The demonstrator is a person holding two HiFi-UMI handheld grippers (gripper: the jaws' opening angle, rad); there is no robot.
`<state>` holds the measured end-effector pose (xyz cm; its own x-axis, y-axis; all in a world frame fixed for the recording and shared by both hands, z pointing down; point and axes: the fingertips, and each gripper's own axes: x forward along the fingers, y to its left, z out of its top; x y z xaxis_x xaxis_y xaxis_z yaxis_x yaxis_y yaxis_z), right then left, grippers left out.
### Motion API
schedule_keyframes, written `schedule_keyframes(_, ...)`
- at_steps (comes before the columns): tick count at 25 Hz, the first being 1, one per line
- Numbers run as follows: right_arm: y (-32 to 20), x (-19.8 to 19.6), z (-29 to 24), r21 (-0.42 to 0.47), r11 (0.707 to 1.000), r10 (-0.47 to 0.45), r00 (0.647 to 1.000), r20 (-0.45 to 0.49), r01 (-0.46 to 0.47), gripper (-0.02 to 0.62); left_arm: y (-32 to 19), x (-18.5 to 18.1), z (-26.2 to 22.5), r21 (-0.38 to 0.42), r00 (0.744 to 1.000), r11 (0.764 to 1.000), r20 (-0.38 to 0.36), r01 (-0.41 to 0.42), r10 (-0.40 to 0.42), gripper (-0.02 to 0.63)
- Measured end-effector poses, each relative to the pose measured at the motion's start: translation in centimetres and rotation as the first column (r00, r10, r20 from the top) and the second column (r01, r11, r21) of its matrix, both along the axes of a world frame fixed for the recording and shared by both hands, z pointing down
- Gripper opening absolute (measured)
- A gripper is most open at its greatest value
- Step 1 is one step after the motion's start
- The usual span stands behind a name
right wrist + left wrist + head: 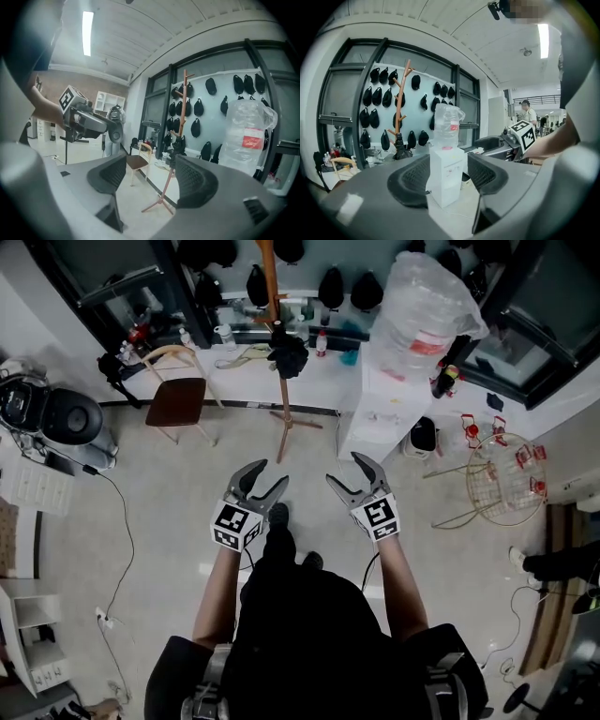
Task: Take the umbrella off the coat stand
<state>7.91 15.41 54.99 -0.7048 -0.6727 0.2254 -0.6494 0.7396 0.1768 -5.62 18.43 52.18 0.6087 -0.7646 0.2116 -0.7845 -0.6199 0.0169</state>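
Observation:
A wooden coat stand (279, 390) rises from the floor ahead of me, before a wall of black caps. A folded black umbrella (289, 354) hangs on it at mid-height. My left gripper (267, 476) and right gripper (347, 470) are held side by side, well short of the stand, both open with nothing between the jaws. In the left gripper view, the stand (399, 103) and the umbrella (400, 150) lie far off to the left of my open left gripper (447, 176). In the right gripper view, the umbrella (178, 144) shows just above my open right gripper (152, 180).
A white water dispenser (386, 404) with a large clear bottle stands right of the stand. A wooden chair (178, 399) is to its left, by a white counter (234, 362). A wire basket (502, 479) sits at the right, and a cable (117, 540) trails over the floor at left.

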Motion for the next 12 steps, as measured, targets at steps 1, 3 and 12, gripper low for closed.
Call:
schedule_keyframes(1,-0.2,-0.1,0.0,0.004,1.0,0.0,1.0,-0.002,0.0,0.345,-0.2,-0.2,-0.1,0.002,1.0,1.0,-0.002,0.004,-0.004,0.256)
schedule_keyframes(3,-0.6,-0.5,0.1,0.007,1.0,-0.006,1.0,-0.005,0.006,0.382,-0.7,-0.6,-0.1,0.007,1.0,1.0,-0.005,0.013,-0.013,0.277)
schedule_keyframes(12,-3.2,-2.1,0.3,-0.011,1.0,-0.013,1.0,-0.018,0.012,0.459,-3.6,-2.4,0.4,-0.004,0.999,0.999,-0.021,0.036,-0.036,0.348)
